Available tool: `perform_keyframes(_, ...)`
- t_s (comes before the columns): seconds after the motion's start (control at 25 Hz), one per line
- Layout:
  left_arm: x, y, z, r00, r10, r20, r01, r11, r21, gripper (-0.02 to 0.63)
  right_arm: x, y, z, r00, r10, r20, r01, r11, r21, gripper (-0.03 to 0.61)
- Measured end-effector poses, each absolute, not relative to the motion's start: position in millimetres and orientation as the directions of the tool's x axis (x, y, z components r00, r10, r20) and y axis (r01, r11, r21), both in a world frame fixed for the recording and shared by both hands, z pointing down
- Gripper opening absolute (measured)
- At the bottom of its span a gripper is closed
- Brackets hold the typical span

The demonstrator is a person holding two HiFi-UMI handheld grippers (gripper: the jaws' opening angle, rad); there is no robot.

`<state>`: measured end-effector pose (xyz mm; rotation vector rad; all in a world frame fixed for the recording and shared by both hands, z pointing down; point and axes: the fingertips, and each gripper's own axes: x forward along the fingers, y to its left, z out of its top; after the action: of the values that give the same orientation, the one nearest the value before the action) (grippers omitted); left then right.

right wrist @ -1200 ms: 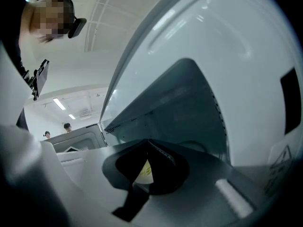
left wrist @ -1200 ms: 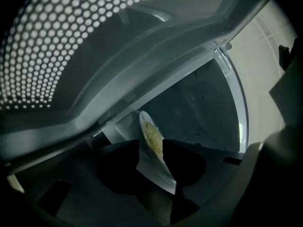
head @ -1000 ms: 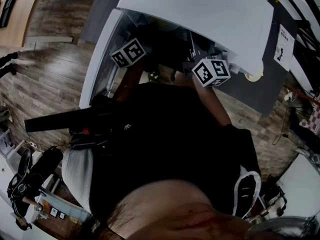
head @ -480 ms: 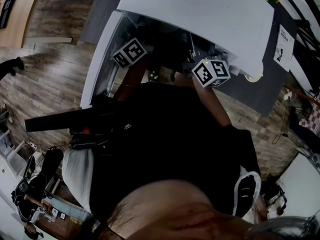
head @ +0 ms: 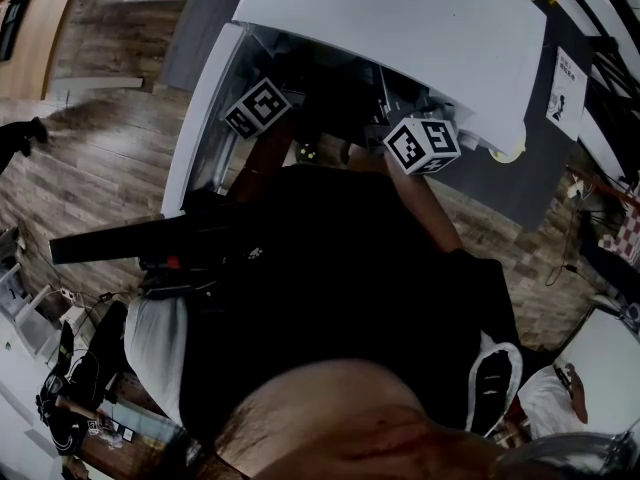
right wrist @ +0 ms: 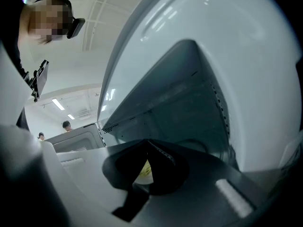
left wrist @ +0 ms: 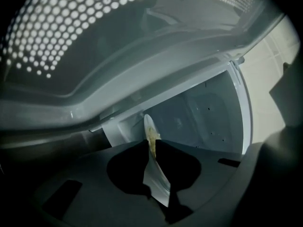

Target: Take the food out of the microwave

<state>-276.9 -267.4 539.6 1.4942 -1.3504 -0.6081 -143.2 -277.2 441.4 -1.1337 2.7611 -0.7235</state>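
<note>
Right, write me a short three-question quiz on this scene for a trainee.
1. True or false: the door of the microwave stands open.
2. What stands between the jaws of the left gripper? A a mug, B a plate, C a spoon.
3. What colour is the microwave on the outside?
Key: 1 true; 2 B, and the jaws are closing on the plate; 3 white.

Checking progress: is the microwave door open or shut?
Open: the perforated door is swung aside, and the cavity shows behind the plate.
</note>
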Motion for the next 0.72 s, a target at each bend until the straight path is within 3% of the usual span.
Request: perform_keyframes(0.72, -268.1, -261.5, 531.2, 0.29, -0.937, 0.197, -0.318, 0.1, 0.943, 0.017, -140.4, -273.6, 439.9, -0.713, -0.691, 0.122, -0.663, 0.605, -0.441, 0.002)
